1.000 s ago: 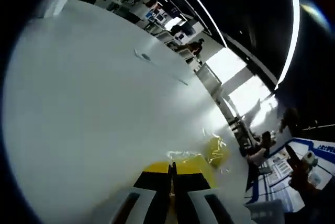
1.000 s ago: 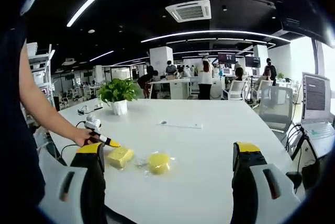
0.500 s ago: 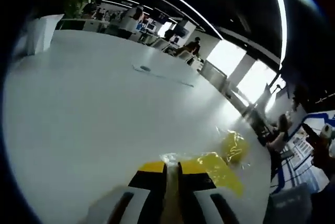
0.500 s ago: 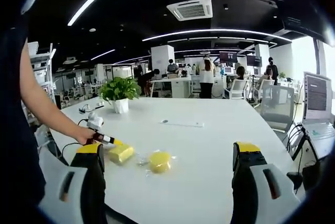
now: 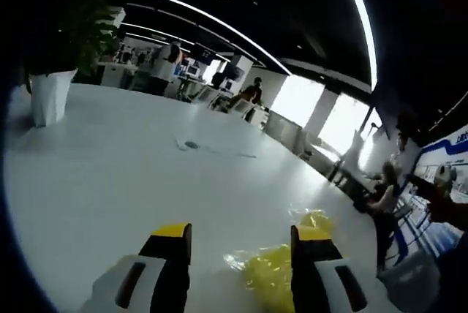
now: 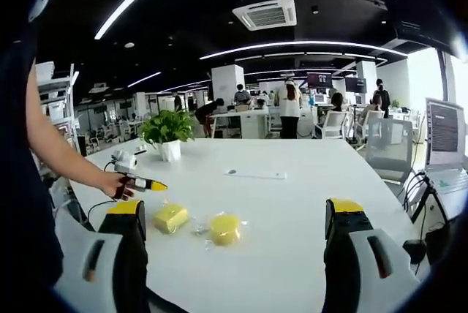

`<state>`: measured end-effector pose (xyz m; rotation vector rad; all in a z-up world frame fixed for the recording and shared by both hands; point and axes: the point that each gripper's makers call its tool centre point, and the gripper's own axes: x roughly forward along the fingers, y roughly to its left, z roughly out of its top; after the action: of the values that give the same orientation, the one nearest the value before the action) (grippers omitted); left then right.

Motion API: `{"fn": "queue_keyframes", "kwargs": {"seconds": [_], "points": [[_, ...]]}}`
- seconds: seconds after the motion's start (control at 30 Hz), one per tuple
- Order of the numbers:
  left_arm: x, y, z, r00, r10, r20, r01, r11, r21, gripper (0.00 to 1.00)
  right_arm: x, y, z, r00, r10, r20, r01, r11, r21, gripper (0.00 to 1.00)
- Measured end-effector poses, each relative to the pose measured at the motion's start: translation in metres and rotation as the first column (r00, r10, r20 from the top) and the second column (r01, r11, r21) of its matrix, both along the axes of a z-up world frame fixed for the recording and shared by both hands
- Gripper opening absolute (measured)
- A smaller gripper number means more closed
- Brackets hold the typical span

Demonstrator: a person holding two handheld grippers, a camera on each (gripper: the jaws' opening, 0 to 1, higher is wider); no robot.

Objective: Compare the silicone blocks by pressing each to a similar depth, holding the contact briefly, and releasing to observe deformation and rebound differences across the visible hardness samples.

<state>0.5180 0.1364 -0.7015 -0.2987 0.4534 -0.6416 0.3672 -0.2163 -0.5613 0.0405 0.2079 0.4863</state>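
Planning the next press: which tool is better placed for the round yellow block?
Left. The left tool hangs open right over the blocks, round yellow block just ahead. The right tool sits well back from both.

1. Location type: open-plan office.
2. Ceiling: dark, fitted with long linear light strips (image 6: 292,46) and a cassette air-conditioning unit (image 6: 264,13).
3. Furnishings: a large white surface (image 6: 292,203), a potted plant (image 6: 167,134), office chairs (image 6: 384,153) and a monitor (image 6: 444,132).
4. Occupants: several people (image 6: 290,110) stand or sit at desks in the background.
5. Daylight enters through large windows (image 5: 344,121).
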Motion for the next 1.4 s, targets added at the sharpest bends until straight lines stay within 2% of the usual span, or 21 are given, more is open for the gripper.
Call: {"fn": "queue_keyframes", "kwargs": {"seconds": [0.03, 0.17, 0.23, 0.27, 0.4, 0.47, 0.5, 0.57, 0.67, 0.77, 1.0, 1.23, 1.33, 1.4], "points": [[-0.002, 0.004, 0.004, 1.000, -0.012, 0.010, 0.012, 1.000, 0.026, 0.58, 0.001, 0.000, 0.000, 1.000, 0.000, 0.001, 0.000, 1.000, 0.003, 0.96], [-0.006, 0.015, 0.018, 0.999, -0.022, 0.040, 0.020, 0.998, 0.063, 0.64, 0.003, 0.001, 0.002, 1.000, 0.003, 0.006, -0.003, 1.000, 0.007, 0.96], [-0.006, 0.022, 0.025, 0.998, -0.004, 0.060, 0.000, 0.998, 0.067, 0.69, 0.003, 0.001, 0.002, 1.000, 0.004, 0.009, -0.004, 1.000, 0.008, 0.96], [-0.006, 0.029, 0.035, 0.995, 0.012, 0.098, -0.019, 0.998, 0.062, 0.70, 0.003, 0.001, 0.003, 1.000, 0.005, 0.010, -0.005, 1.000, 0.011, 0.96], [-0.010, 0.044, 0.051, 0.992, 0.059, 0.116, -0.066, 0.996, 0.055, 0.73, 0.003, 0.001, 0.001, 1.000, 0.007, 0.009, -0.007, 1.000, 0.009, 0.96], [-0.012, 0.054, 0.060, 0.983, 0.092, 0.157, -0.104, 0.992, 0.069, 0.76, 0.004, 0.000, 0.001, 1.000, 0.003, 0.009, -0.003, 1.000, 0.014, 0.96], [-0.017, 0.058, 0.065, 0.980, 0.101, 0.173, -0.114, 0.991, 0.064, 0.76, 0.004, -0.001, 0.001, 1.000, 0.000, 0.009, -0.001, 1.000, 0.017, 0.96], [-0.028, 0.064, 0.070, 0.980, 0.111, 0.166, -0.123, 0.990, 0.063, 0.77, 0.006, -0.003, 0.000, 1.000, -0.005, 0.006, 0.004, 1.000, 0.020, 0.96], [-0.041, 0.075, 0.078, 0.973, 0.111, 0.200, -0.133, 0.987, 0.096, 0.78, 0.007, -0.006, -0.004, 1.000, -0.008, 0.002, 0.008, 1.000, 0.019, 0.96], [-0.056, 0.083, 0.085, 0.974, 0.106, 0.202, -0.134, 0.982, 0.133, 0.79, 0.009, -0.008, -0.009, 1.000, -0.011, -0.008, 0.011, 1.000, 0.018, 0.96], [-0.083, 0.096, 0.114, 0.959, 0.138, 0.248, -0.174, 0.976, 0.128, 0.82, 0.010, -0.003, -0.017, 1.000, 0.000, -0.025, 0.001, 1.000, 0.025, 0.96], [-0.108, 0.096, 0.121, 0.954, 0.117, 0.276, -0.173, 0.966, 0.189, 0.89, 0.014, -0.005, -0.023, 0.999, 0.005, -0.048, -0.003, 0.999, 0.045, 0.96], [-0.115, 0.097, 0.119, 0.959, 0.127, 0.253, -0.180, 0.963, 0.200, 0.98, 0.014, -0.006, -0.026, 0.998, 0.005, -0.055, -0.003, 0.999, 0.037, 0.97], [-0.121, 0.096, 0.119, 0.961, 0.128, 0.246, -0.180, 0.962, 0.204, 1.00, 0.013, -0.006, -0.029, 0.998, 0.007, -0.059, -0.005, 0.999, 0.034, 0.96]]}}
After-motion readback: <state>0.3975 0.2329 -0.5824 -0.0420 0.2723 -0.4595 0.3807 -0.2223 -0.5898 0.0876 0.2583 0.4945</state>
